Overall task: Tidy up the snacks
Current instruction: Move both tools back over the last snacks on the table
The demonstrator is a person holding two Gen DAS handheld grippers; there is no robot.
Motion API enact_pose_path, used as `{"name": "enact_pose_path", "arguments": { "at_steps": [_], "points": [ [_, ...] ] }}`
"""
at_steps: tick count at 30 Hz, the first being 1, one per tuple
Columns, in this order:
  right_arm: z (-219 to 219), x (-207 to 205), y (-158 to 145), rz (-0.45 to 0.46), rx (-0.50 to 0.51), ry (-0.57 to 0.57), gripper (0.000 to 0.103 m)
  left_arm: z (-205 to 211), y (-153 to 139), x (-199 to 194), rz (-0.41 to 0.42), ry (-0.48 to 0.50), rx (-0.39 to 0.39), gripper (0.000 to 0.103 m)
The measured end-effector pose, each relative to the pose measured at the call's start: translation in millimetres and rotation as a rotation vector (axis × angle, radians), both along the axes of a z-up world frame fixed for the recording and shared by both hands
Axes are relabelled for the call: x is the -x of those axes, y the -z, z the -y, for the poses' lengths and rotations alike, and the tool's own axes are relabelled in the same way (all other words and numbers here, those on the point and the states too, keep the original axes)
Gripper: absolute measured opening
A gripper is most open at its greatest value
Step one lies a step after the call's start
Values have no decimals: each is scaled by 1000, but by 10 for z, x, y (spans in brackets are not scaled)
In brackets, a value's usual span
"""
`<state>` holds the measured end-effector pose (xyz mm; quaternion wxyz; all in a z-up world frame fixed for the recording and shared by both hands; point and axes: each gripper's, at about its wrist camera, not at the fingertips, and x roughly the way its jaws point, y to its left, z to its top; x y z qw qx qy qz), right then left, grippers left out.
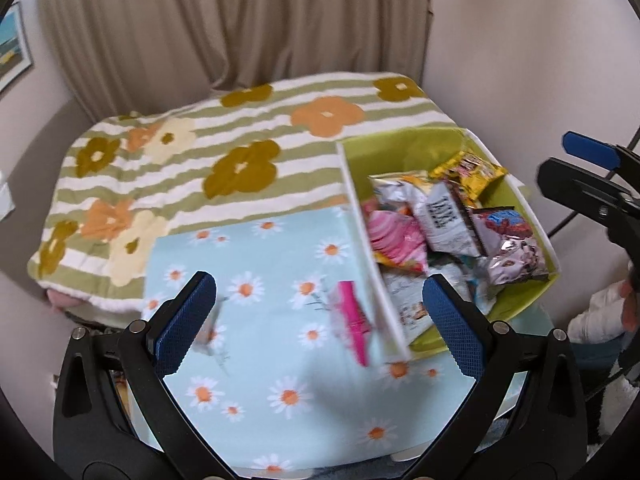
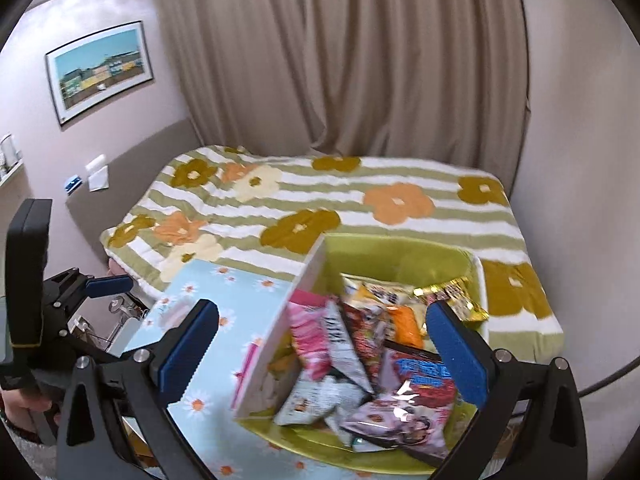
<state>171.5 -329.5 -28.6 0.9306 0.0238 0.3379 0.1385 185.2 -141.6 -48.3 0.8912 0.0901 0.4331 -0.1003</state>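
Foil packets (image 2: pixel 360 364) crowd the green bin (image 2: pixel 384 248) between the right gripper's (image 2: pixel 324 352) open, empty jaws; grabbing several is likely.

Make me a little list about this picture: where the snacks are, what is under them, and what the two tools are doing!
Snacks: many packets piled in the green box
Left outside: pink packet beside the box, on the daisy cloth
Yellow packet: at the box's far end
Behind: striped flower blanket, beige curtain
Left tool: open, holding nothing
Right tool: open, holding nothing, over the box
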Motion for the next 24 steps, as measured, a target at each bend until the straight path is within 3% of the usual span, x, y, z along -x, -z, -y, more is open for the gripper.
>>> {"name": "enact_pose_path", "arguments": {
  "at_steps": [8,12,19,24],
  "points": [
    [-651,142,-48,31,57,46,103,-844,-81,48,37,-54,3,103],
    [-983,171,67,-1,45,99,103,-1319,-6,-23,1,-38,15,103],
    [-1521,228,404,-54,18,247,103,-1969,369,-255,-89,17,29,103],
    [-1815,303,666,-65,42,361,103,-2195,723,-436,-166,87,46,103]
  ]
}}
